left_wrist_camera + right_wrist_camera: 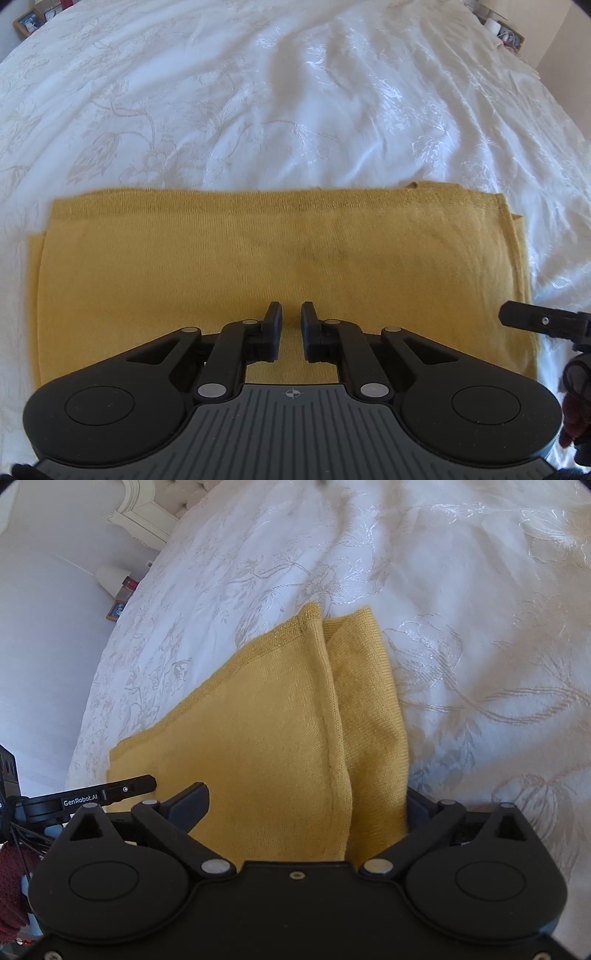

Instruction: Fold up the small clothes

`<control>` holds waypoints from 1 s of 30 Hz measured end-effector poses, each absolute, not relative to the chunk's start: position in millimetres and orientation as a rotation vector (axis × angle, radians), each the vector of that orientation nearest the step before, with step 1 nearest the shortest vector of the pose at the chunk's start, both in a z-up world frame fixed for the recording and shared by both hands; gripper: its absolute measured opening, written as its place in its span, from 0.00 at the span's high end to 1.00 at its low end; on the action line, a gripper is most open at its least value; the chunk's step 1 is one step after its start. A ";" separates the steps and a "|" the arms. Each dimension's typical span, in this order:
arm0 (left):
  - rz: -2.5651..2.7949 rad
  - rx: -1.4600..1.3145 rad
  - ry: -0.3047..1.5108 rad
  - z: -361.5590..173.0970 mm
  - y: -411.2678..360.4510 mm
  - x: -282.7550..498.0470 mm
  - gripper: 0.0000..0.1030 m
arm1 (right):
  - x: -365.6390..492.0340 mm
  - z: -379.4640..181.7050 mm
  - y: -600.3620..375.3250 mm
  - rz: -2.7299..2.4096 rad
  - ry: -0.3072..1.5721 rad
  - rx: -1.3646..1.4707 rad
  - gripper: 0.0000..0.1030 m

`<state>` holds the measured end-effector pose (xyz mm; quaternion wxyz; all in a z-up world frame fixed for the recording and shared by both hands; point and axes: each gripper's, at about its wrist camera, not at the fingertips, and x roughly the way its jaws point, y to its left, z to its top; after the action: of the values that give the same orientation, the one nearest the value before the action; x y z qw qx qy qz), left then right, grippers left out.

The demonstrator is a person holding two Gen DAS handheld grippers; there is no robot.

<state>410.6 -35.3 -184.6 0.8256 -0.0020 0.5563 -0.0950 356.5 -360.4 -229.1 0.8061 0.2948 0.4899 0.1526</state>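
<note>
A mustard-yellow knit garment [258, 251] lies folded into a wide flat rectangle on a white embroidered bedspread [258, 110]. My left gripper [291, 314] hovers over the garment's near middle. Its jaws are drawn together to a narrow slit with nothing pinched between them. In the right wrist view the garment [277, 720] shows its stacked layers and a seamed edge. My right gripper [306, 794] stands wide open astride the garment's near end. Its left finger [192, 799] rests over the cloth, and the right finger is partly hidden behind the cloth's edge. Neither pad presses on the fabric.
The bedspread [461, 627] stretches out wrinkled beyond the garment. A lamp [110, 576] and small items stand beside the bed, below a pale headboard [144, 520]. More clutter [506, 29] sits at the far right corner. A dark red sleeve [11, 886] shows at the left edge.
</note>
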 end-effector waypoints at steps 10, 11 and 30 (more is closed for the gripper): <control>-0.229 0.015 1.206 -204.3 -44.5 375.3 0.59 | 359.2 -224.7 -355.5 0.361 1.096 0.573 0.00; -0.238 0.017 1.205 -206.4 -46.2 376.9 0.52 | 360.5 -225.6 -356.3 0.361 1.103 0.582 0.01; -0.228 0.154 1.177 -184.4 -63.2 376.9 0.29 | 352.2 -201.1 -346.8 0.248 1.125 0.532 0.73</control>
<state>376.9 -63.2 -184.4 0.8230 0.0725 0.5532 -0.1071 352.2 -346.8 -201.1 0.8052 0.2487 0.5256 0.1160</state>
